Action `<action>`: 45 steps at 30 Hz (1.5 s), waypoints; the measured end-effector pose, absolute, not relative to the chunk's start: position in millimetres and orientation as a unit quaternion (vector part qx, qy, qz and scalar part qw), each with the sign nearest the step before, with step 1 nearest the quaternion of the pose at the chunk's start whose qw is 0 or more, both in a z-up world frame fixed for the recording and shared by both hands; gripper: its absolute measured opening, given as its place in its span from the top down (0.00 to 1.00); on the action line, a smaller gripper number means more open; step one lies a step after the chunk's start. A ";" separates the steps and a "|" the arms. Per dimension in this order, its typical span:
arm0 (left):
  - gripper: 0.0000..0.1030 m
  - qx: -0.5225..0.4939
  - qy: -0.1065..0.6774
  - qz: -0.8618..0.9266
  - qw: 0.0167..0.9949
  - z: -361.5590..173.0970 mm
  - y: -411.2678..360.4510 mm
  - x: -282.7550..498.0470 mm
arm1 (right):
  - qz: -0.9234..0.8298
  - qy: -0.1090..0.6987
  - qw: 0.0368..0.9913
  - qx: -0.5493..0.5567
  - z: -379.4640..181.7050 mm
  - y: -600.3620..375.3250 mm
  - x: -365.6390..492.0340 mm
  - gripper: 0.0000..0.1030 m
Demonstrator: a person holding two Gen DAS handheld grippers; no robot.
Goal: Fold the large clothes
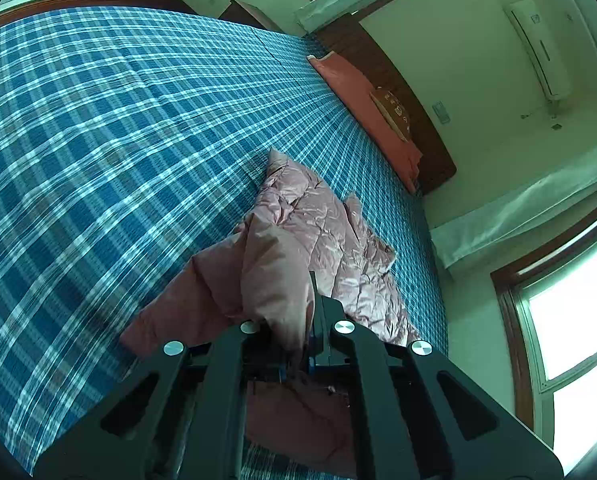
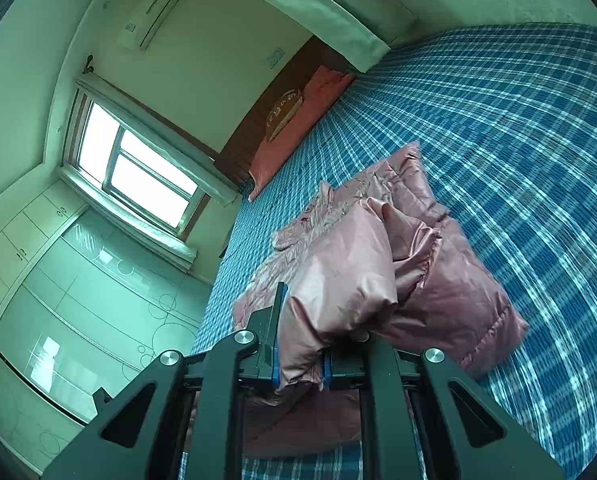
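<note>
A pink padded jacket [image 1: 318, 232] lies on a bed with a blue plaid sheet [image 1: 118, 120]. My left gripper [image 1: 294, 320] is shut on a puffy fold of the jacket and holds it raised above the sheet. In the right wrist view the same jacket [image 2: 450, 280] spreads across the sheet [image 2: 518, 120]. My right gripper [image 2: 300, 340] is shut on another bunched fold of the jacket, which bulges out between the fingers. More of the jacket hangs below both grippers.
A pink pillow [image 1: 362, 100] with a brown cushion [image 1: 394, 114] lies against the dark wooden headboard [image 1: 418, 120]. A window [image 2: 138, 176] and a wardrobe [image 2: 78, 300] stand beside the bed. An air conditioner [image 1: 538, 48] hangs on the wall.
</note>
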State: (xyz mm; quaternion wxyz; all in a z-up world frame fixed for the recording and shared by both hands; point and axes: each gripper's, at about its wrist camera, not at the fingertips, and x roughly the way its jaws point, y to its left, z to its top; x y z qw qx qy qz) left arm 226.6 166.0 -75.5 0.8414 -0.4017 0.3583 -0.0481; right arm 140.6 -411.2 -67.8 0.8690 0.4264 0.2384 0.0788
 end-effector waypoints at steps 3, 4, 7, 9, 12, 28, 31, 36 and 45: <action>0.94 -0.397 0.366 -0.038 0.841 -78.7 159.2 273.8 | 0.078 0.243 0.870 0.421 -60.0 -414.7 187.8 0.86; 0.94 -0.390 0.367 -0.034 0.844 -78.6 155.1 291.8 | 0.077 0.245 0.872 0.417 -57.4 -416.0 204.8 0.86; 0.94 -0.365 0.369 -0.024 0.854 -79.0 144.6 341.9 | 0.070 0.252 0.877 0.404 -51.3 -420.8 257.4 0.86; 0.94 -0.354 0.370 -0.015 0.859 -79.1 137.4 376.0 | 0.065 0.259 0.877 0.399 -51.3 -426.4 291.3 0.86; 0.94 -0.332 0.368 0.001 0.869 -81.3 129.2 424.8 | 0.053 0.272 0.879 0.387 -54.0 -434.4 346.2 0.86; 0.76 -0.232 0.404 0.017 0.884 -135.2 90.1 566.6 | 0.010 0.329 0.871 0.364 -111.0 -449.7 494.8 0.50; 0.47 -0.223 0.369 0.012 0.902 -117.2 94.6 557.4 | 0.013 0.299 0.886 0.356 -97.5 -453.5 481.5 0.37; 0.46 -0.199 0.356 -0.006 0.913 -104.4 87.1 539.3 | 0.020 0.310 0.901 0.301 -84.5 -433.4 479.9 0.37; 0.46 -0.152 0.420 -0.006 0.895 -144.5 43.5 572.0 | 0.036 0.398 0.910 0.112 -92.6 -328.9 556.0 0.39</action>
